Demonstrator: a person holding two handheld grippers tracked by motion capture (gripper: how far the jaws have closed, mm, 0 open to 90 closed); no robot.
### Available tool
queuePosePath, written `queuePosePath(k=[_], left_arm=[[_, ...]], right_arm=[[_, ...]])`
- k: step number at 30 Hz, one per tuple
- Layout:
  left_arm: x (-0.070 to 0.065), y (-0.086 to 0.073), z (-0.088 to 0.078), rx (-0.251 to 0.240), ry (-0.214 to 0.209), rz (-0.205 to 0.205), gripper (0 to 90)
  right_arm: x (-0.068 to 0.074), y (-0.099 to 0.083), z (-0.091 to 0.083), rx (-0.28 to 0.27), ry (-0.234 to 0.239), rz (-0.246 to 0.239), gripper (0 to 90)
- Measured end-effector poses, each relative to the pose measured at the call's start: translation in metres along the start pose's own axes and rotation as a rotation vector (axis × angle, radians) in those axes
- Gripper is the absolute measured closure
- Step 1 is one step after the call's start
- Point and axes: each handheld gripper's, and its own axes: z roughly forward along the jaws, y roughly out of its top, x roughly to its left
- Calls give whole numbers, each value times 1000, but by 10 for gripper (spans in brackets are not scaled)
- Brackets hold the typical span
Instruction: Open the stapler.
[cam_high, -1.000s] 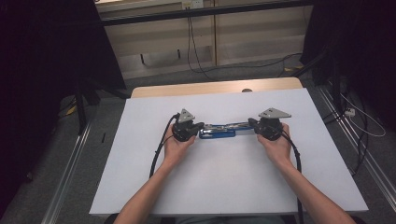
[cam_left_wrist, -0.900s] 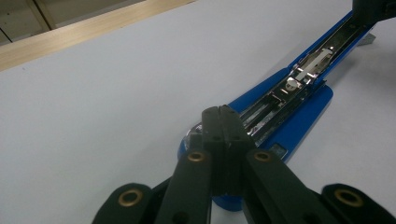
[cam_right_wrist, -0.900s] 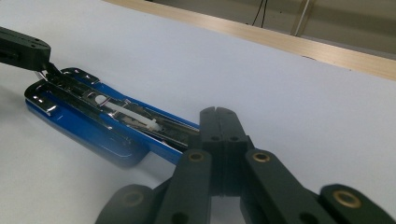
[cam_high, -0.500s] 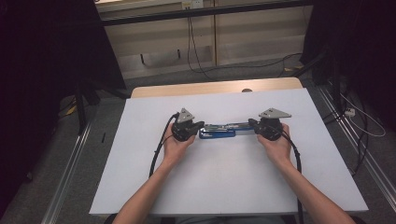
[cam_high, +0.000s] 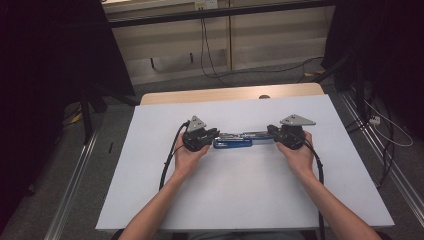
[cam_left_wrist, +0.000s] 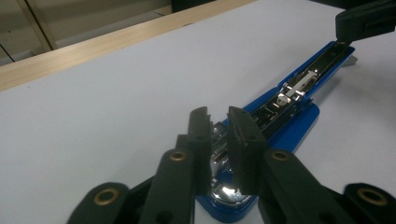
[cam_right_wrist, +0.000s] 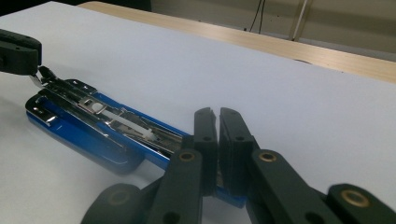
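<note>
Blue plastic stapler with a chrome metal staple track (cam_high: 234, 139), opened out flat, lies mid-table on the white table top (cam_high: 240, 195), long axis running left-right between both hands. Left gripper (cam_left_wrist: 219, 140) sits over the stapler's left end: its jaws have just been opening, a narrow gap shows between the black pads, the chrome end visible in the gap and underneath, pads not pressing on it as far as I can see. Right gripper (cam_right_wrist: 217, 140) is at the stapler's right end, jaws nearly together with only a slit between them; the blue end (cam_right_wrist: 140, 140) passes under the tips and I can't tell if the metal is pinched. In the high view left gripper (cam_high: 212, 135) and right gripper (cam_high: 272, 131) face each other, tips at either end of the stapler. Versus the earlier frames: stapler same spot, same orientation; hands and forearms unmoved; only change is the left jaws parting slightly. Bare wooden table edge (cam_high: 230, 94) beyond the white sheet, black cables (cam_high: 167, 165) trailing from the grippers along the forearms.
</note>
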Motion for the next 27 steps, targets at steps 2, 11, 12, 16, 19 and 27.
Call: queuePosePath(k=[2,11,12,16,19,27], left_arm=[[0,1,-2,-6,5,-10,715],[-5,5,-7,-21,28,-24,415],[-5,5,-7,-16,32,-25,368],[-5,6,-9,2,50,-10,275],[-5,6,-11,-6,53,-15,197],[-6,6,-15,15,48,-22,44]], right_arm=[[0,0,0,-4,5,1,834],[1,1,-1,-13,0,33,604],[0,1,-1,-16,-2,40,564],[1,2,-2,-29,0,40,396],[1,2,-2,-24,-3,40,285],[3,3,0,-23,8,13,123]])
